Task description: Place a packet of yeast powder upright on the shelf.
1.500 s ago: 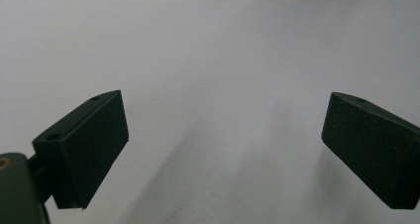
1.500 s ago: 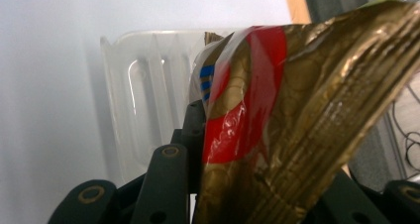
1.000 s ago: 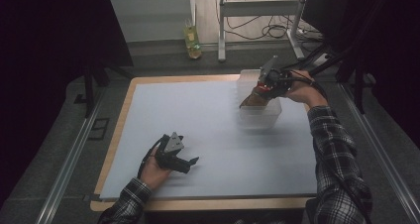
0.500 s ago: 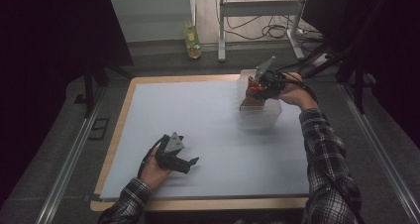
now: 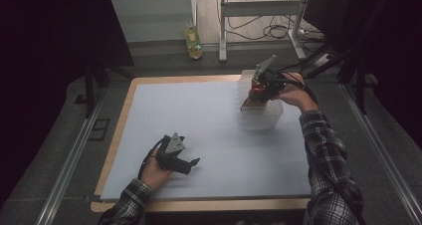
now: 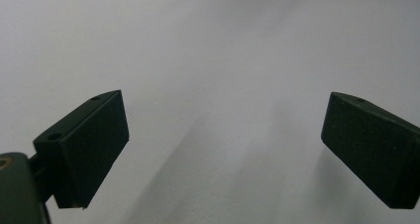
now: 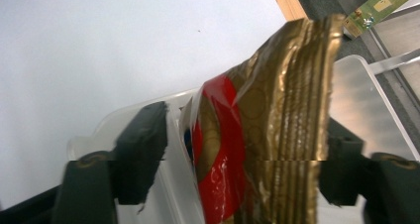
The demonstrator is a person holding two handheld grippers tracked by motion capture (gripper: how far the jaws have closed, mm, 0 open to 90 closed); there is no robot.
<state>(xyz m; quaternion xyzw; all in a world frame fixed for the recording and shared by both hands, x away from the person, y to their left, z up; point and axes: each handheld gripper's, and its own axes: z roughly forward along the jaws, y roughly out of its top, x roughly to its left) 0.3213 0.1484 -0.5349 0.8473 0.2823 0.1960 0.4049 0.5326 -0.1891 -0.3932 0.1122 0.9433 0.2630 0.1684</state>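
**One gold packet between loosening jaws over the clear box**

One gold and red snack packet [image 7: 257, 135] stands between the jaws of my right gripper [image 5: 256, 96], which have just been opening. In the right gripper view the left jaw is clear of the foil with a gap showing, while the packet's crimped gold edge lies against the right jaw, so I read the claw as apart and no longer clamped. The packet hangs right over the clear plastic box [image 5: 261, 116], at about one o'clock on the white mat [image 5: 199, 120] from where I sit.

My right hand [image 5: 291, 93] holds that gripper tilted down toward the box. Well apart, at about seven o'clock on the mat, my left gripper [image 5: 186, 163] rests low in my left hand [image 5: 157, 168], jaws wide apart over bare mat. Beyond the wooden table edge [image 5: 164, 79], at twelve o'clock, a yellowish bottle [image 5: 193, 38] stands on the floor.
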